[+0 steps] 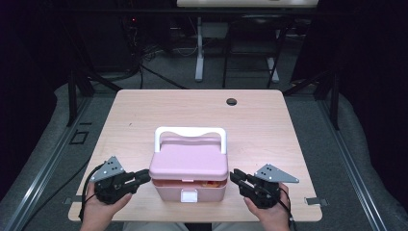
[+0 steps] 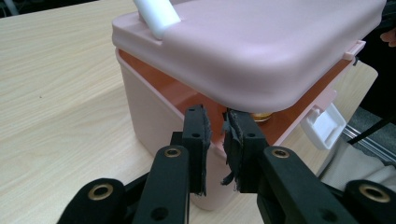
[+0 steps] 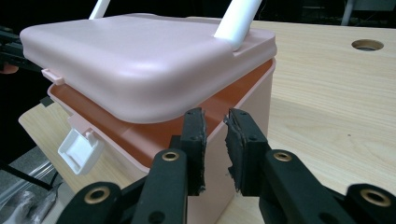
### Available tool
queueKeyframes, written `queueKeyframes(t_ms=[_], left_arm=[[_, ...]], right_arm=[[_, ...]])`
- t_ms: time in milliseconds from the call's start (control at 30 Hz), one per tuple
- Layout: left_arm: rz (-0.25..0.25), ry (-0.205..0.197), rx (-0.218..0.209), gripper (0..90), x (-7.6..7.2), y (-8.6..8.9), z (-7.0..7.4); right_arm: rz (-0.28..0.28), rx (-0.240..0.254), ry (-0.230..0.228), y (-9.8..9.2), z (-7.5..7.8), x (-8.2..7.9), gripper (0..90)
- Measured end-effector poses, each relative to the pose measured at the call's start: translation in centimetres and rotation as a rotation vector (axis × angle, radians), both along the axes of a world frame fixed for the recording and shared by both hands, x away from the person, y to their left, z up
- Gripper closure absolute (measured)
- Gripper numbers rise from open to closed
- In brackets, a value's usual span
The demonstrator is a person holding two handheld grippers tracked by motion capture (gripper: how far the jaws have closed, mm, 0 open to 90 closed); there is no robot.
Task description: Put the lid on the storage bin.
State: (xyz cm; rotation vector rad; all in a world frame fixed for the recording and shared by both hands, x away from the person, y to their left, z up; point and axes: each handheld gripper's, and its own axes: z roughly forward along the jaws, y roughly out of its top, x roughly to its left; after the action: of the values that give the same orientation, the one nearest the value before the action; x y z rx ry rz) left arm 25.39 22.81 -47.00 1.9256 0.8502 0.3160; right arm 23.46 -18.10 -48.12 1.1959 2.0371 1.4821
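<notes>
1. The pink box stood at the near edge of the table, its lid raised at the front so that a gap showed an orange inner tray. The white latch hung loose at the front. If the lid slipped, it would likely drop shut again, perhaps skewed on the rim.

2. The white handle stood up behind the lid. Lifting the lid further could probably push against it and jam.

3. The left gripper sat at the box's left front corner, its jaws parted only by a narrow gap and pinching nothing; the tips lay under the lid's edge, and whether they touched it I could not tell. The right gripper mirrored it at the right corner, jaws likewise a little apart and empty.

4. An uneven lift from the two sides might twist the lid on its hinge.

5. With the box so close to the table's edge, an outward nudge could tip it towards the person's lap.
</notes>
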Motion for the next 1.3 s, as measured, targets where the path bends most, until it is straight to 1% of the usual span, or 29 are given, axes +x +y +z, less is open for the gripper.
queueKeyframes(t_ms=[100, 200, 300, 467, 500, 533, 633, 733, 767, 833, 900, 1000, 1067, 1100, 1300], left_arm=[[0.001, 0.002, 0.006, 78.2, 0.0, 0.2, -0.1], [0.004, 0.014, 0.010, 78.3, -0.1, 0.3, -0.4], [0.002, 0.015, 0.016, 78.4, -0.1, 0.4, -0.4], [0.007, 0.024, 0.015, 78.5, 0.0, 0.5, -0.5], [0.008, 0.016, 0.010, 78.8, 0.0, 0.5, -0.5], [0.005, 0.022, -0.018, 78.7, 0.0, 0.6, -0.4], [0.005, 0.013, -0.011, 78.7, 0.0, 0.6, -0.2], [0.008, 0.016, -0.011, 78.7, 0.1, 0.6, -0.2], [0.005, 0.016, -0.004, 78.6, 0.1, 0.6, -0.2], [0.011, 0.015, -0.013, 78.6, 0.2, 0.7, -0.2], [0.009, 0.016, -0.007, 78.6, 0.3, 0.8, -0.2], [0.024, 0.017, -0.015, 78.2, 0.4, 0.9, -0.2], [0.026, 0.019, -0.011, 78.0, 0.5, 1.0, -0.2], [0.031, 0.011, -0.018, 77.7, 0.6, 1.0, -0.2], [0.055, 0.009, -0.027, 75.5, 1.2, 1.4, 0.1]], right_arm=[[-0.001, 0.000, 0.001, 0.0, -0.1, 0.1, 76.6], [0.000, -0.002, 0.005, 0.0, -0.1, 0.1, 76.6], [-0.001, 0.000, 0.004, 0.0, -0.1, 0.1, 76.6], [0.000, -0.001, 0.004, 0.1, -0.1, 0.1, 76.6], [0.000, -0.002, 0.004, 0.0, -0.1, 0.2, 76.6], [-0.001, -0.001, 0.005, 0.0, -0.1, 0.1, 76.6], [-0.002, -0.001, 0.003, 0.0, -0.1, 0.2, 76.5], [-0.003, 0.000, 0.004, 0.0, -0.1, 0.2, 76.5], [-0.003, 0.000, 0.004, 0.0, -0.1, 0.2, 76.6], [-0.003, 0.000, 0.004, 0.0, -0.1, 0.2, 76.5], [-0.004, 0.002, 0.002, 0.0, -0.1, 0.3, 76.5], [-0.007, 0.002, 0.006, -0.1, 0.0, 0.4, 76.4], [-0.008, 0.004, 0.007, -0.1, 0.0, 0.4, 76.3], [-0.011, 0.006, 0.005, -0.2, 0.0, 0.5, 76.1], [-0.018, 0.002, -0.001, -0.5, 0.3, 1.0, 75.4]])
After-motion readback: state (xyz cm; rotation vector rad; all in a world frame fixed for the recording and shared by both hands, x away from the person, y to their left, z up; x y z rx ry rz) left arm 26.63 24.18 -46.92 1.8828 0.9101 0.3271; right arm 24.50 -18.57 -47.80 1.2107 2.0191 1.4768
